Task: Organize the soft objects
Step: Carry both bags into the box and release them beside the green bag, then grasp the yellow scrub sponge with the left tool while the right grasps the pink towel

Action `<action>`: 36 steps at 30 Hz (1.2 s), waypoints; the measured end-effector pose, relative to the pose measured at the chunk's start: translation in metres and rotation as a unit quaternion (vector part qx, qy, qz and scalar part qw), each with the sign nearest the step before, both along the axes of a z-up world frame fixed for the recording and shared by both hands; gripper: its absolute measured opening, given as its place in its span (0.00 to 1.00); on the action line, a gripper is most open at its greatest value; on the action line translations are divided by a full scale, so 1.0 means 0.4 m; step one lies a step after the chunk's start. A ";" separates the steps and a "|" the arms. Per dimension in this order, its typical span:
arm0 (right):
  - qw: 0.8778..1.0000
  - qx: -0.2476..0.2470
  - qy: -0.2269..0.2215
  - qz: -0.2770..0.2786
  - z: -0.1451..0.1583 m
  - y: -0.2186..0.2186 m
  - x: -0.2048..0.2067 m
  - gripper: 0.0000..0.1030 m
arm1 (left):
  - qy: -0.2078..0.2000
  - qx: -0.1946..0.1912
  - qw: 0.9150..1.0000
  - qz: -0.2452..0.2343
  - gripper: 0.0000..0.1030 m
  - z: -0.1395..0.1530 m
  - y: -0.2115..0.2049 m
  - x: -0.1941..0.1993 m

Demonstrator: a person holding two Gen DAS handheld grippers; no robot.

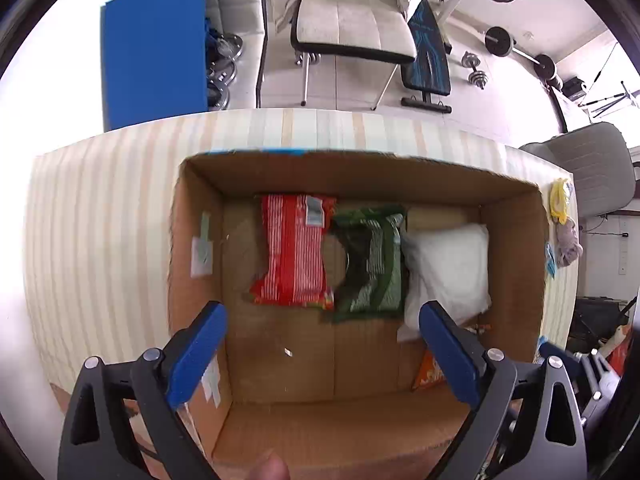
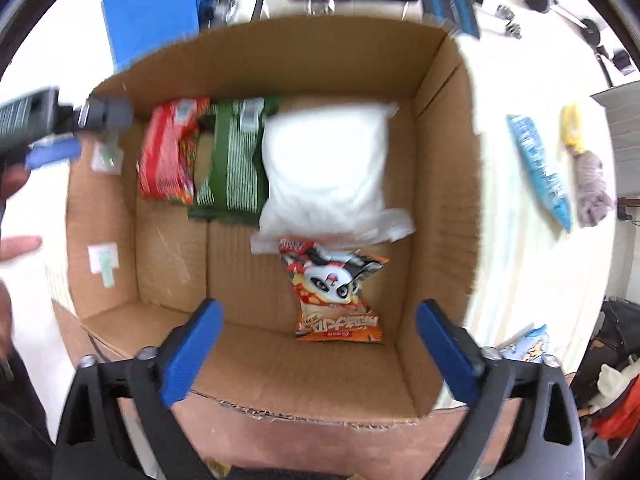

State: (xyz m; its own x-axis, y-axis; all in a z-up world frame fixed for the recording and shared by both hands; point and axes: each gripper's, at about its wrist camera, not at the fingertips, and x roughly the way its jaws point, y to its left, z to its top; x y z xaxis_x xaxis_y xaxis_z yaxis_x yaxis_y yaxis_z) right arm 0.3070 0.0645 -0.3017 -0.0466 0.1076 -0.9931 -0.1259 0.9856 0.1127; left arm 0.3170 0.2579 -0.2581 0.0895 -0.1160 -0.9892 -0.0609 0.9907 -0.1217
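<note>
Down inside the cardboard box (image 2: pixel 440 128) on the striped table (image 1: pixel 100 220), the soft stuff sat in a row along the far wall — a red packet (image 2: pixel 168 156), a green striped packet (image 2: pixel 232 164) touching it, then a white pillow-like bag (image 2: pixel 324 168), with an orange snack bag (image 2: pixel 336 292) lying just in front of the white one. Both tongs were spread wide and gripping nothing: the left gripper (image 1: pixel 322 350) hung over the box's near-left part and the right gripper (image 2: pixel 320 354) over its near edge. Off to the right on the table were a blue packet (image 2: pixel 540 168), a yellow item (image 2: pixel 572 128) and a grey cloth bundle (image 2: pixel 592 188) — all outside the box.
</note>
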 end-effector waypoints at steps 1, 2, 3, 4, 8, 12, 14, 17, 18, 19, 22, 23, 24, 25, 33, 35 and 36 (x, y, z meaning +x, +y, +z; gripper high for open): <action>1.000 -0.001 -0.007 -0.002 0.015 -0.002 -0.007 1.00 | -0.009 0.007 1.000 0.001 0.96 0.013 -0.003 -0.021; 1.000 -0.001 -0.013 -0.002 0.032 -0.011 -0.016 1.00 | -0.019 0.014 1.000 0.003 0.96 0.028 -0.004 -0.041; 1.000 -0.002 -0.018 -0.001 0.040 -0.007 -0.025 1.00 | -0.031 0.023 0.999 0.005 0.96 0.047 -0.007 -0.070; 1.000 -0.003 -0.025 0.001 0.051 -0.008 -0.038 1.00 | -0.041 0.030 0.999 0.004 0.96 0.058 -0.009 -0.092; 0.999 -0.001 -0.053 0.012 0.092 0.002 -0.084 1.00 | -0.073 0.046 0.996 0.015 0.96 0.091 -0.027 -0.166; 0.997 0.017 -0.074 0.013 0.140 -0.003 -0.130 1.00 | -0.086 0.050 0.995 0.025 0.96 0.125 -0.033 -0.229; 0.996 0.032 -0.080 0.016 0.166 -0.003 -0.150 1.00 | -0.093 0.052 0.994 0.030 0.96 0.145 -0.039 -0.248; 0.995 0.043 -0.092 0.024 0.197 0.001 -0.178 1.00 | -0.102 0.057 0.992 0.044 0.96 0.170 -0.050 -0.268; 0.994 0.052 -0.094 0.026 0.207 -0.001 -0.186 1.00 | -0.107 0.060 0.991 0.050 0.96 0.182 -0.052 -0.276; 0.993 0.057 -0.096 0.027 0.217 -0.004 -0.191 1.00 | -0.112 0.067 0.990 0.054 0.96 0.193 -0.058 -0.285; 0.991 0.068 -0.109 0.028 0.242 -0.025 -0.198 1.00 | -0.128 0.084 0.986 0.069 0.96 0.228 -0.081 -0.296; 0.990 0.071 -0.118 0.026 0.252 -0.038 -0.198 1.00 | -0.136 0.090 0.984 0.074 0.96 0.243 -0.092 -0.296; 0.988 0.075 -0.136 0.024 0.266 -0.059 -0.199 1.00 | -0.142 0.095 0.982 0.076 0.96 0.253 -0.106 -0.294; 0.986 0.073 -0.151 0.021 0.276 -0.078 -0.197 1.00 | -0.145 0.093 0.982 0.076 0.96 0.263 -0.124 -0.288; 0.981 0.059 -0.182 0.018 0.300 -0.313 -0.119 1.00 | -0.128 0.029 0.991 0.026 0.96 0.239 -0.371 -0.140; 0.983 0.055 -0.173 0.001 0.281 -0.409 -0.083 1.00 | -0.112 0.001 0.994 0.013 0.95 0.210 -0.449 -0.091; 0.984 0.045 -0.170 -0.012 0.267 -0.464 -0.067 1.00 | -0.100 -0.013 0.995 0.007 0.94 0.186 -0.490 -0.063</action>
State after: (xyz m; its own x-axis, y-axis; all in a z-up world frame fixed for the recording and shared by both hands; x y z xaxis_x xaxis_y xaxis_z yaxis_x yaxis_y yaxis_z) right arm 0.2802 -0.1209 -0.1947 0.2906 0.1935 -0.9371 -0.1479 0.9766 0.1558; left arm 0.2917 0.0618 -0.1835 0.2852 -0.1390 -0.9483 -0.0465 0.9863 -0.1585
